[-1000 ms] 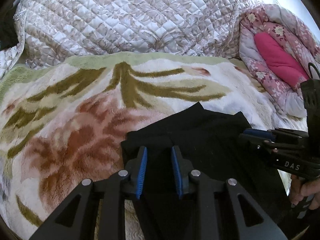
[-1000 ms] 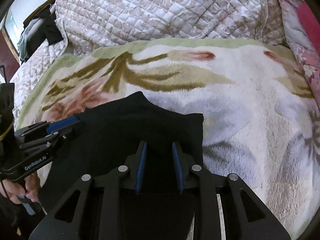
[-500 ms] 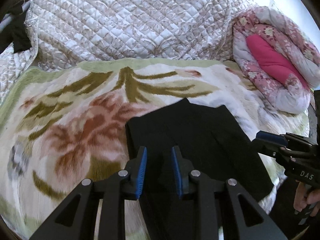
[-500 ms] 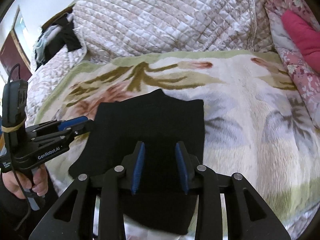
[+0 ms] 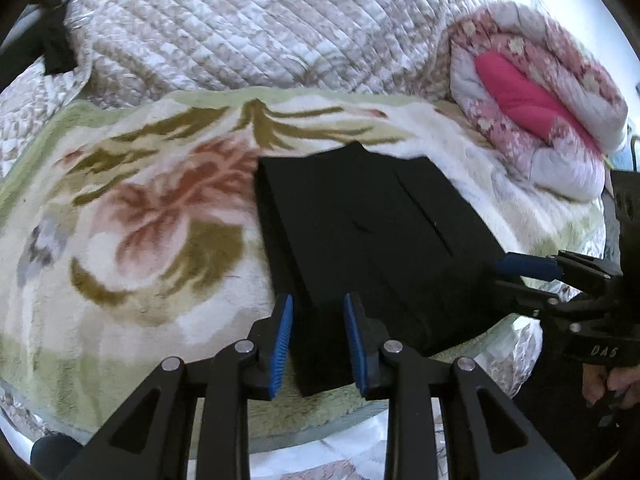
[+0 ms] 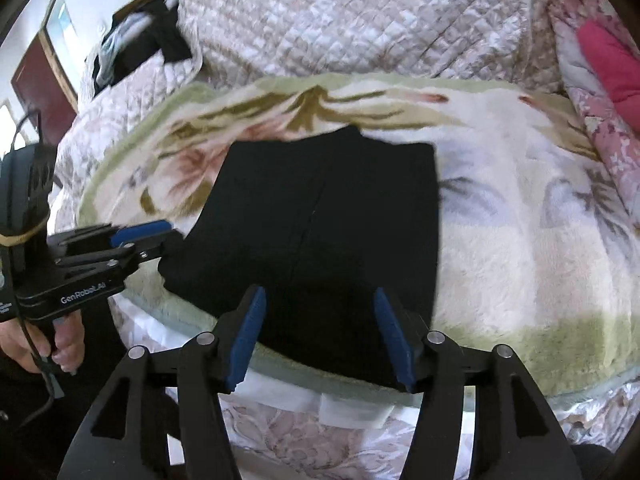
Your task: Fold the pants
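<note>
Pants (image 5: 372, 240), black and folded into a thick rectangle, lie on the floral blanket (image 5: 140, 220) near its front edge. The left gripper (image 5: 318, 340) hangs over the pants' near left corner; its blue fingers (image 5: 282, 344) stand a little apart, and whether they pinch the cloth I cannot tell. The right gripper (image 6: 320, 332) hangs over the pants' near right end, its fingers (image 6: 390, 336) having just been opening and now spread wide, clear of the cloth. Behind the blanket a quilted cover (image 5: 260, 28) is heaped; at the right of the blanket lies a rolled pink quilt (image 5: 540, 100).
</note>
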`<state>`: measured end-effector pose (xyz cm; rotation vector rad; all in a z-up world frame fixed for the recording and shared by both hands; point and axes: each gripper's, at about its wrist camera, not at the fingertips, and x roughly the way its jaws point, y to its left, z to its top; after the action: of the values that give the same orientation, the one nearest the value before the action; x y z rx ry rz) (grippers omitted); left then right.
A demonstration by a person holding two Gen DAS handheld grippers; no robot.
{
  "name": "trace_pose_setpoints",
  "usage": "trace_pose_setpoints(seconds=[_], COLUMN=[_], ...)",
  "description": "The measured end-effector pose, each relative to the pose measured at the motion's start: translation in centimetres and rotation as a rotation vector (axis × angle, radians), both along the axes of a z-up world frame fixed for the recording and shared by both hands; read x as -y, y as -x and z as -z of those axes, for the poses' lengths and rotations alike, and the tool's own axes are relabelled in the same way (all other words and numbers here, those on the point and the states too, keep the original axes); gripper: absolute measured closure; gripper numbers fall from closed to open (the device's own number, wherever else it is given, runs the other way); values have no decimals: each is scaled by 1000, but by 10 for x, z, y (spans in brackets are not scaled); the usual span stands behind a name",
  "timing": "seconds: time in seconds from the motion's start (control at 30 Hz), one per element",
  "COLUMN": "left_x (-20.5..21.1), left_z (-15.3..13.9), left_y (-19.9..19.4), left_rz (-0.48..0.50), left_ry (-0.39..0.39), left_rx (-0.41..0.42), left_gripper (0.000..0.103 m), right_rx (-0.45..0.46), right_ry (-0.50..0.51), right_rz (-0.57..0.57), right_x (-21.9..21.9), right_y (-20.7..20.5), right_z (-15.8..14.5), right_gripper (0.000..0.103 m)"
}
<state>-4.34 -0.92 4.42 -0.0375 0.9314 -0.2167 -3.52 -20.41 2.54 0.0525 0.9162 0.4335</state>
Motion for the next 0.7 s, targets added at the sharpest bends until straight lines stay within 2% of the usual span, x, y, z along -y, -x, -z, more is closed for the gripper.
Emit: trace_pose_setpoints(seconds=[0.1, 0.27, 0.43, 0.7], left_x=[-9, -21, -19, -25], left_z=[-1, 9, 13, 30], left_y=[-1, -17, -31, -58], left_rz=[-15, -48, -29, -40], left_ry=[5, 83, 159, 219], left_rx=[-3, -59, -70, -100], left_gripper=[67, 59, 51, 46], right_rx=[-3, -42, -98, -152], right_ry=[-23, -80, -143, -207], right_rz=[41, 96, 98, 76], right_x=[13, 37, 47, 47], right_y=[-2, -17, -35, -60], right_z=[-1, 3, 12, 28], right_gripper=[46, 46, 45, 45])
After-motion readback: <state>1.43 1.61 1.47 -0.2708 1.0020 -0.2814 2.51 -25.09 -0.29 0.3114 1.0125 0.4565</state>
